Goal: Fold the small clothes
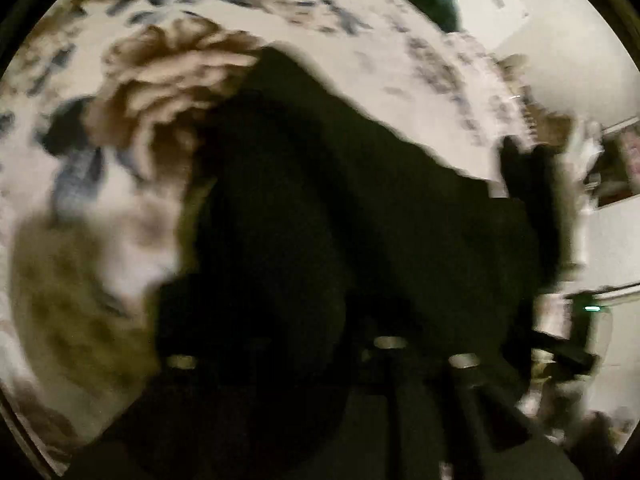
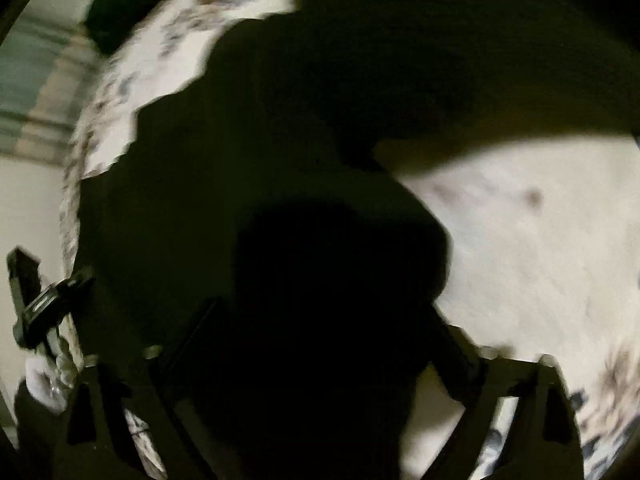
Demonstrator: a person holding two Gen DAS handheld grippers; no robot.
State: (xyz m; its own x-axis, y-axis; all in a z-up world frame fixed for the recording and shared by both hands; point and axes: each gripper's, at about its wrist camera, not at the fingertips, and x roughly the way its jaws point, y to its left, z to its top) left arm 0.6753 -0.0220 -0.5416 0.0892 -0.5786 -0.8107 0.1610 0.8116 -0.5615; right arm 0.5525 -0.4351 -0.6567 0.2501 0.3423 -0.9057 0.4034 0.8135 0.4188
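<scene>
The dark garment (image 1: 340, 200) hangs limp over the floral bedspread (image 1: 160, 60): soft, light, best pinched at edges. Both grippers, left (image 1: 400, 360) and right (image 2: 320, 320), seem buried in cloth; I cannot tell their grip.

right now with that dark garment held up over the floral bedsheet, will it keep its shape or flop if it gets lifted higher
The dark garment will probably flop: it hangs in soft curves and drapes over the floral bedsheet. It looks light for its size, since it billows in the right wrist view. Its edges may swing or fold over; blur hides finer detail.
</scene>
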